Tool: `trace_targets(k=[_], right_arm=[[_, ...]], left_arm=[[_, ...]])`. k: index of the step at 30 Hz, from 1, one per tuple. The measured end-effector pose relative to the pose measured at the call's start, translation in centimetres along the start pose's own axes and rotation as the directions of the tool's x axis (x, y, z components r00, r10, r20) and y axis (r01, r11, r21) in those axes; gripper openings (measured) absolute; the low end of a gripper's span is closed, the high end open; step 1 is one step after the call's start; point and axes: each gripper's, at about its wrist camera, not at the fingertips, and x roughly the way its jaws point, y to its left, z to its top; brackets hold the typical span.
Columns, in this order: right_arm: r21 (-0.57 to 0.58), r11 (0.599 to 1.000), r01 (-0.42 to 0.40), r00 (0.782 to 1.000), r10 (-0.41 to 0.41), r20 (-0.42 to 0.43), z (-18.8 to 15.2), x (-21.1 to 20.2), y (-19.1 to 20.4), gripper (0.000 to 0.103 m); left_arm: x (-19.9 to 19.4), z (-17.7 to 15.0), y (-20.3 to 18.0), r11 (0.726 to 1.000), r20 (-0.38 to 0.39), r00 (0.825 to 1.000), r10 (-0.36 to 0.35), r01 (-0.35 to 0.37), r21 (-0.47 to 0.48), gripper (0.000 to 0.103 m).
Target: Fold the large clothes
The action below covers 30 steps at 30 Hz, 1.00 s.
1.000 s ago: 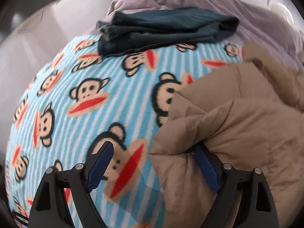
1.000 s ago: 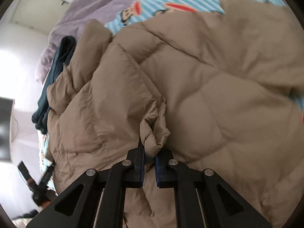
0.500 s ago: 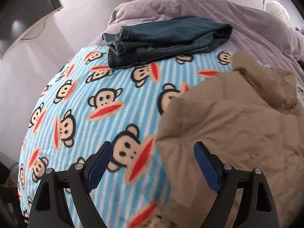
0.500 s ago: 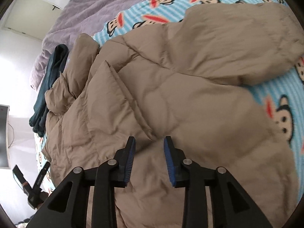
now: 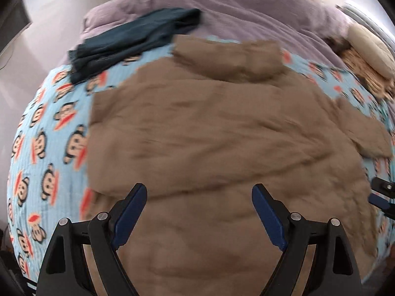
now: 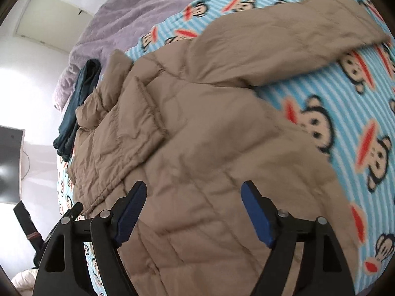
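Note:
A tan quilted puffer jacket [image 5: 222, 135] [image 6: 209, 123] lies spread on a blue striped monkey-print blanket [image 5: 49, 135] [image 6: 345, 98]. One sleeve [image 6: 284, 42] stretches toward the upper right in the right wrist view. My left gripper [image 5: 199, 192] hovers above the jacket's lower part, open, nothing between its blue pads. My right gripper [image 6: 193, 191] hangs over the jacket's body, its jaws opening, with only the fabric below and nothing pinched. The right gripper's tip [image 5: 382, 194] shows at the right edge of the left wrist view.
Folded dark blue jeans [image 5: 133, 39] [image 6: 76, 106] lie at the blanket's far end, against a purple duvet [image 5: 246, 12] [image 6: 138, 12]. Pillows [image 5: 370, 46] sit at the far right. A dark screen [image 6: 9, 165] hangs on the white wall beside the bed.
My right gripper let go of the pinched jacket fold, spread wide and lifted away. My left gripper swung from the jacket's left edge to above its middle, staying open.

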Motion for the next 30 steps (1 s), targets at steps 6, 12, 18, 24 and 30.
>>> trace_targets(k=[6,12,18,24,30], right_arm=[[0.045,0.999,-0.021,1.000,0.020,0.013,-0.4,-2.2,-5.1,0.103],[0.086,0.996,-0.031,0.999,0.028,0.038,0.7,-3.5,-9.4,0.103],[0.172,0.984,-0.046,0.998,0.038,0.050,4.8,-4.3,-14.6,0.103],[0.203,0.978,-0.041,0.996,0.023,0.089,10.5,-4.1,-19.5,0.103],[0.283,0.946,-0.155,0.983,0.120,0.139,15.5,-2.9,-23.4,0.103]], left_arm=[[-0.5,-0.9,-5.9,0.999,-0.021,1.000,-0.018,0.019,0.029,0.103],[-0.2,-1.2,-10.8,0.998,-0.074,0.997,-0.035,0.039,0.054,0.103],[0.6,-1.2,-14.6,0.997,-0.099,0.995,0.010,-0.002,0.081,0.103],[2.3,-1.2,-16.4,0.996,-0.162,0.986,0.031,-0.017,0.086,0.103],[2.8,-0.5,-17.9,1.000,-0.171,0.985,0.012,-0.007,0.030,0.103]])
